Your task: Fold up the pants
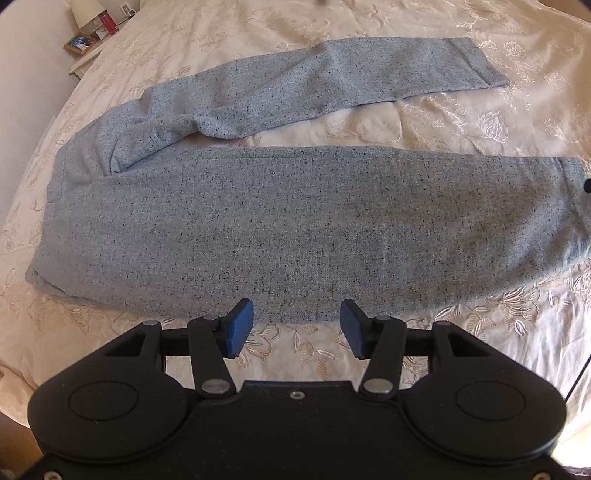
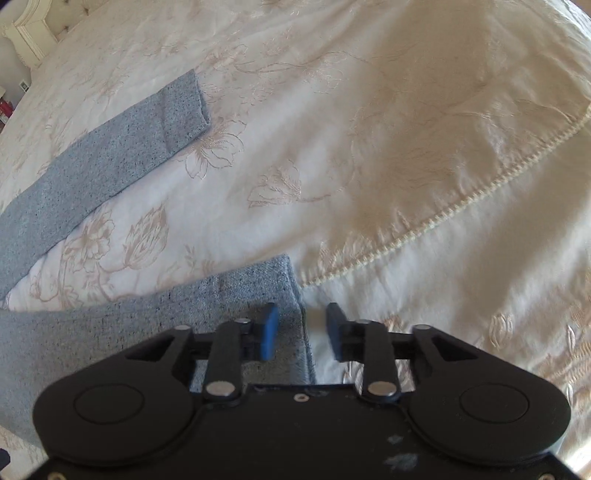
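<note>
Grey speckled pants lie flat on the cream bedspread, waist to the left, legs spread apart to the right. The near leg fills the middle of the left wrist view; the far leg angles away behind it. My left gripper is open and empty, hovering at the near leg's front edge. In the right wrist view my right gripper is open and straddles the near leg's cuff edge, with its left finger over the cloth. The far leg's cuff lies at upper left.
The bedspread's corded edge runs diagonally at the right. A nightstand with a lamp, a picture frame and a red item stands beyond the bed's far left corner. A headboard shows at upper left.
</note>
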A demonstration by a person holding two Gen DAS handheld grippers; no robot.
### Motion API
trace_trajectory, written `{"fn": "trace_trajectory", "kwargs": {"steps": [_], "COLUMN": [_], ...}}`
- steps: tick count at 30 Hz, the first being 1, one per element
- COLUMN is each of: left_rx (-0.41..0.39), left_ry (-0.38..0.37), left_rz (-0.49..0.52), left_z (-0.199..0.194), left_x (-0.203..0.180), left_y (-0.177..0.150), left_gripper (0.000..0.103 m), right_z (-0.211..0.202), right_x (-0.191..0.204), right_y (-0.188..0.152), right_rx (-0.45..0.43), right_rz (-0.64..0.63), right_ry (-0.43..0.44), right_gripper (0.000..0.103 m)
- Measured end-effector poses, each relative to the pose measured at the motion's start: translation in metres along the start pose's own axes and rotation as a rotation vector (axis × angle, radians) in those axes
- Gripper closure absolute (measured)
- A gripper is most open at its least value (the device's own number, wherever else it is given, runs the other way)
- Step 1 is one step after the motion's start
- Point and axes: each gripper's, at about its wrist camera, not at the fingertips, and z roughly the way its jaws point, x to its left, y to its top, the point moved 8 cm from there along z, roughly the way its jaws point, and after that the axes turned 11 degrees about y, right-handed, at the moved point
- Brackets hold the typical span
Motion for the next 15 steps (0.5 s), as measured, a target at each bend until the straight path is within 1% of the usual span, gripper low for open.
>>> {"fn": "trace_trajectory", "kwargs": {"steps": [3,6,10,12,15], "left_rx": [0.004,0.000,-0.013,-0.026,-0.046], "left_ry": [0.000,0.001,0.005,0.004,0.004], "left_rz": [-0.005,-0.005,0.009,0.018,0.025], "left_z": [0.003,0.005,0.006,0.004,0.004], "left_x": [0.002,0.001,0.000,0.000,0.001], "left_y": [-0.001,0.000,0.004,0.007,0.011], "left_gripper": [0.045,0.045,0.045,0.045,0.045], "right_z": [-0.028,-0.039,-0.028,-0.018,-0.005], "right_x": [-0.010,-0.017,-0.014,-0.010,-0.003], "right_y": [-0.028,-0.057,-0.081,-0.082,-0.079], "right_rx": [-0.013,0.001,0.036,0.029,0.014], "right_rz": [0.055,0.118,0.145,0.150,0.195], "right_ry": [0.031,0.060,0.071,0.069,0.076], "right_gripper": [0.064,0.064,0.063,0.062,0.062]}}
